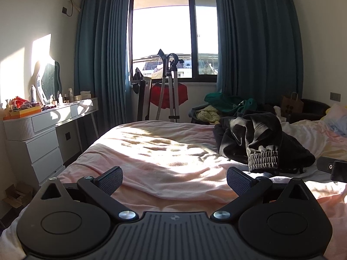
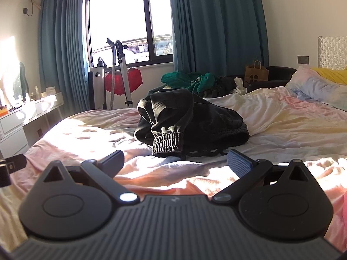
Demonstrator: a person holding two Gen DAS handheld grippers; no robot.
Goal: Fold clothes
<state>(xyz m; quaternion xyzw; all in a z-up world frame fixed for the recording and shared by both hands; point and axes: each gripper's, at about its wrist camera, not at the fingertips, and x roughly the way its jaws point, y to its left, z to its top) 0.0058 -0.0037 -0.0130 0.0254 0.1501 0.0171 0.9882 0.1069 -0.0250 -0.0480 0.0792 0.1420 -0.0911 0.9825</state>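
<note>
A crumpled dark garment with a ribbed elastic cuff lies in a heap on the bed's pale pink sheet. In the right wrist view the same garment sits straight ahead, just beyond the fingers. My left gripper is open over bare sheet, with the heap ahead and to its right. My right gripper is open too, low over the sheet, nothing between its fingers. Each gripper shows as a black edge at the border of the other's view.
A white dressing table with bottles and a mirror stands left of the bed. A garment steamer stand and a red cloth are under the window. More clothes, green and yellow, pile beyond the bed. Pillows lie at the right.
</note>
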